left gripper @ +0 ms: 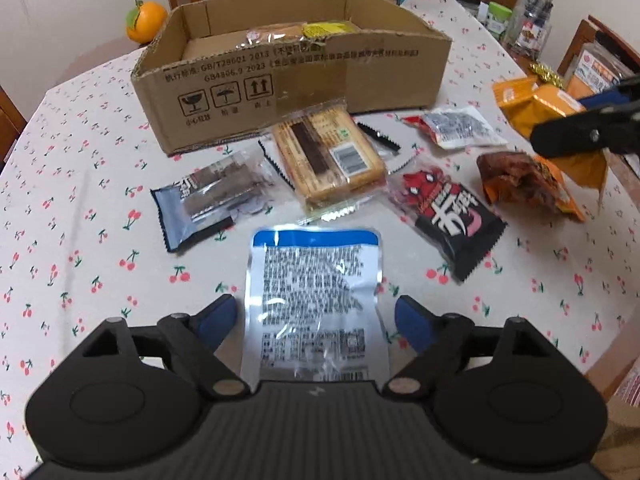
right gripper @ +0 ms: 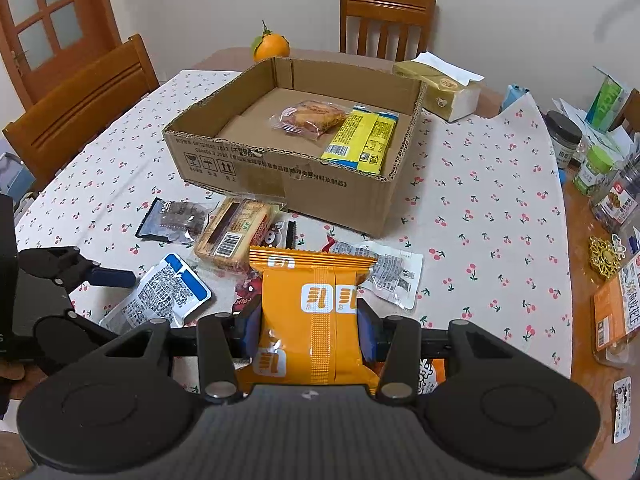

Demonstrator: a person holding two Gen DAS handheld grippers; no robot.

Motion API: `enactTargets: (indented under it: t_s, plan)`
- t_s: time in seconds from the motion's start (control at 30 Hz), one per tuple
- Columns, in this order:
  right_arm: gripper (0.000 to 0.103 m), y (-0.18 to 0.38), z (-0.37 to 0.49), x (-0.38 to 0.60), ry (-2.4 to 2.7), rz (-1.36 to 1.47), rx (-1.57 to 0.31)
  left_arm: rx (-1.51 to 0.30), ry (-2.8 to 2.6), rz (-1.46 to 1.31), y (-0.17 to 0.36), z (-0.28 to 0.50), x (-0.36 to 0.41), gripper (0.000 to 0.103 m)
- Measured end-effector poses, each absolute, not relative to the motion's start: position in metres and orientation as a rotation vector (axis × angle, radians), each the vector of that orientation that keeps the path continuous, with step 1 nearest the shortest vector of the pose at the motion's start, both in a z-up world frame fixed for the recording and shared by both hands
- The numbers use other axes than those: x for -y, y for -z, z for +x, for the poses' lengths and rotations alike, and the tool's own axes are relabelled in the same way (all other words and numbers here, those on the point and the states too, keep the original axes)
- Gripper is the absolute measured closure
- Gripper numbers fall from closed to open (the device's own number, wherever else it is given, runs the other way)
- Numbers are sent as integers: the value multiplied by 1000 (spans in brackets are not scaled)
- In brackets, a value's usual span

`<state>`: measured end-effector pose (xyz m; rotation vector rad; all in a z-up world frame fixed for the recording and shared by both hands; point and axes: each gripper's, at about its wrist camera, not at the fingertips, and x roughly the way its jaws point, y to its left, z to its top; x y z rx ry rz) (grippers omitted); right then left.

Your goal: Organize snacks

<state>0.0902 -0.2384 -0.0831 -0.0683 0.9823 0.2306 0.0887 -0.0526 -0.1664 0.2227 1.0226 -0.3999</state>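
Observation:
A silver pouch (left gripper: pixel 316 292) with a blue top edge lies flat on the cherry-print tablecloth. My left gripper (left gripper: pixel 316 322) is open astride its lower half, and both blue pads stand clear of it. My right gripper (right gripper: pixel 310 320) is shut on an orange snack packet (right gripper: pixel 316 300), held above the table in front of the cardboard box (right gripper: pixel 280 176). The box holds a pink-wrapped pastry (right gripper: pixel 308 118) and a yellow packet (right gripper: pixel 364 140). Loose on the cloth are a biscuit pack (left gripper: pixel 328 156), a dark bar wrapper (left gripper: pixel 208 196), a black and red packet (left gripper: pixel 452 216) and a brown-orange bag (left gripper: pixel 524 184).
An orange fruit (right gripper: pixel 270 46) sits behind the box and a tissue box (right gripper: pixel 444 88) at its far right corner. Jars (right gripper: pixel 564 136) and packets crowd the table's right edge. Wooden chairs (right gripper: pixel 80 108) stand at the left and far sides.

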Motion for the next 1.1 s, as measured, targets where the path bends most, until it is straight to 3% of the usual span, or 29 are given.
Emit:
enactTargets:
  t_s: [0.13, 0.23, 0.77, 1.1]
  plan:
    - [51, 83, 92, 238, -226, -63, -982, -999, 387, 213, 168, 90, 56, 18]
    - [51, 85, 93, 237, -227, -60, -986, -985, 405, 218, 166, 90, 58, 29]
    - [51, 84, 97, 235, -256, -77, -992, -1033, 440, 221, 139, 96, 53, 31]
    - [51, 69, 106, 234, -303, -88, -969, -987, 472, 238, 82, 121, 50, 31]
